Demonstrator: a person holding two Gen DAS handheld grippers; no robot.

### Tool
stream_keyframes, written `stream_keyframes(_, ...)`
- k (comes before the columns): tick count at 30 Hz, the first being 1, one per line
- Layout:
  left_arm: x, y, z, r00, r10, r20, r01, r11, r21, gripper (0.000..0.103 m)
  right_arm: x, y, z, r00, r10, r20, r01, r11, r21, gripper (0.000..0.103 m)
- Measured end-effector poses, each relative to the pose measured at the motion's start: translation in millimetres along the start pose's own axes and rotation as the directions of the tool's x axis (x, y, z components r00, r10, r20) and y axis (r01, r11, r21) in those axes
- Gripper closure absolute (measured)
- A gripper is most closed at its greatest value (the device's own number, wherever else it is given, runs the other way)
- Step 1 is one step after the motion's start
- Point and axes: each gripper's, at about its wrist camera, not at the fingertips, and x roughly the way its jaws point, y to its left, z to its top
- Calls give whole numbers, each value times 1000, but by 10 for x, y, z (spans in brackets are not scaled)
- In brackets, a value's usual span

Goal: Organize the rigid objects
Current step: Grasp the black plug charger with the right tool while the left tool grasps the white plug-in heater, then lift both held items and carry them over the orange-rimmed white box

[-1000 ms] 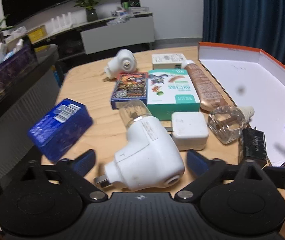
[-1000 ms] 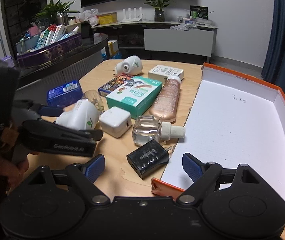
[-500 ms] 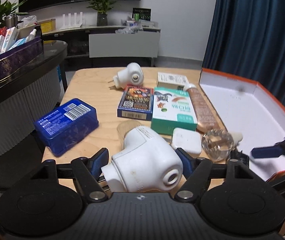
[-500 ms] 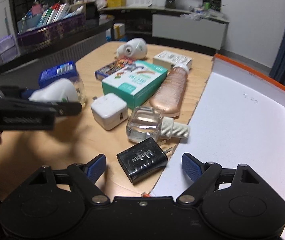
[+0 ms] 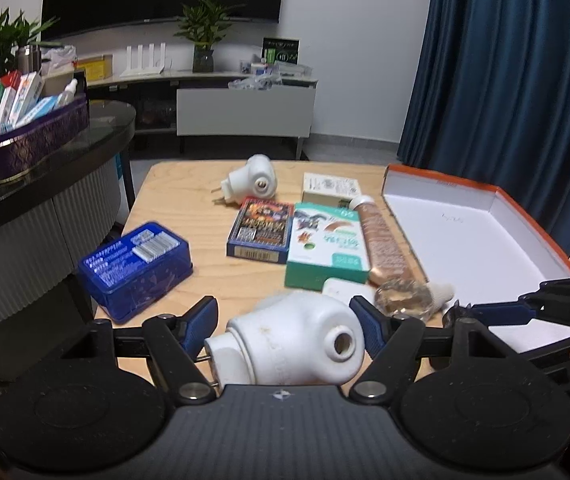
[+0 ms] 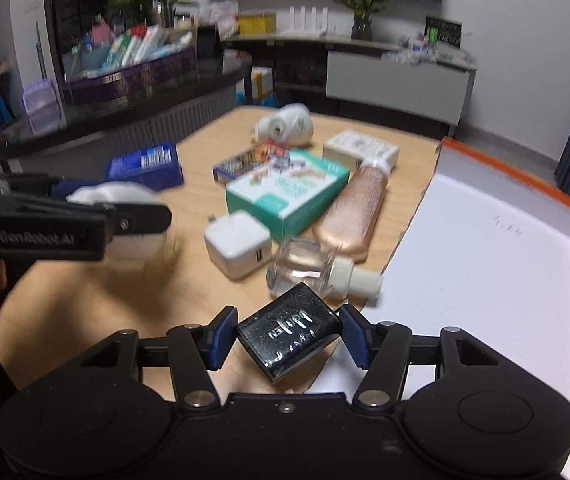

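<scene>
right gripper [image 6: 287,336]: jaws just closed in around black charger [image 6: 289,332], pads at its sides, at surface's near edge.
left gripper [image 5: 283,330]: clamped on white plug-in [image 5: 293,340], off the surface.
key relation: orange-rimmed box [image 6: 505,280] lay just right of the black charger; right gripper nearer.
counts: two white plug-ins, one white adapter [image 6: 239,248], one glass bottle [image 6: 309,266].

Two white plug-in diffusers [image 5: 289,340] [image 5: 251,180], two chargers [image 6: 289,338] [image 6: 237,246].

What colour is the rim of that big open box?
Orange rim, white inside; clearest in the right wrist view.
</scene>
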Motion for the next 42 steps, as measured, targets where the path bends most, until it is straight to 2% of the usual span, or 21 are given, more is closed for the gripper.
stream_keyframes(1, -29, -22, 16, 1000, -2, 9, 2, 1000, 3, 31, -62, -19, 20, 1000, 1, 17, -1, 1000, 8, 35)
stream_keyframes(2, -57, -47, 36, 1000, -6, 19, 6, 1000, 8, 43, -128, -39, 41, 999, -3, 37, 2, 1000, 15, 35)
stream_keyframes(3, -81, -77, 64, 1000, -13, 26, 13, 1000, 16, 65, -191, -65, 63, 998, -12, 58, 10, 1000, 24, 35)
stream_keyframes(7, -44, -153, 86, 1000, 14, 27, -15, 999, 52, 63, -352, -180, 106, 994, -45, 100, 40, 998, 55, 34)
stream_keyframes(8, -11, -127, 56, 1000, 16, 15, -16, 999, 41, 62, -375, -205, 101, 994, -48, 101, 42, 997, 64, 35)
stream_keyframes(9, 19, -84, 14, 1000, 15, 0, -15, 1000, 25, 52, -402, -224, 86, 993, -48, 105, 41, 997, 70, 35)
stream_keyframes(10, 55, -36, -39, 1000, 22, -16, -22, 1000, 9, 48, -433, -238, 59, 993, -49, 110, 41, 996, 76, 35)
stream_keyframes(11, 39, -33, -87, 999, 39, 7, -40, 999, 35, 42, -460, -247, 34, 992, -49, 113, 41, 996, 79, 35)
stream_keyframes(12, 30, -52, -107, 998, 70, 3, -70, 995, 67, 29, -475, -254, 16, 992, -48, 116, 38, 996, 81, 35)
stream_keyframes(13, 7, -67, -122, 997, 77, 3, -77, 993, 89, 26, -480, -258, 1, 992, -44, 115, 34, 996, 85, 35)
stream_keyframes(16, -31, -56, -220, 999, 41, 0, -41, 993, 111, 8, -481, -258, -14, 992, -38, 117, 27, 995, 97, 34)
stream_keyframes(18, -12, -23, -293, 997, 76, -18, -73, 991, 112, 5, -493, -252, -14, 992, -30, 124, 17, 995, 100, 34)
stream_keyframes(20, -3, 50, -348, 996, 80, -36, -76, 993, 88, 2, -515, -249, -20, 991, -28, 131, 16, 995, 98, 34)
stream_keyframes(23, 72, 113, -371, 991, 81, -105, -76, 996, 48, 2, -527, -266, -24, 990, -19, 139, 3, 994, 113, 35)
stream_keyframes(26, 124, 90, -449, 984, 84, -158, -75, 995, 61, 3, -520, -267, -34, 990, -19, 138, 3, 994, 113, 35)
stream_keyframes(30, 100, 68, -490, 987, 93, -133, -82, 993, 88, 13, -519, -315, -54, 990, -15, 143, -5, 990, 140, 35)
stream_keyframes(31, 83, 58, -488, 989, 81, -121, -70, 993, 91, 34, -526, -324, -59, 989, -18, 146, -4, 989, 146, 35)
stream_keyframes(32, 52, 50, -466, 992, 56, -110, -46, 995, 89, 70, -535, -329, -61, 988, -19, 151, -3, 989, 150, 35)
stream_keyframes(37, 24, -33, -461, 996, 22, -83, -13, 994, 113, 70, -590, -390, -55, 984, -34, 175, 2, 984, 178, 35)
stream_keyframes(42, -65, -29, -371, 1000, -26, -16, 27, 998, 50, 70, -622, -449, -59, 981, -50, 189, 10, 978, 208, 35)
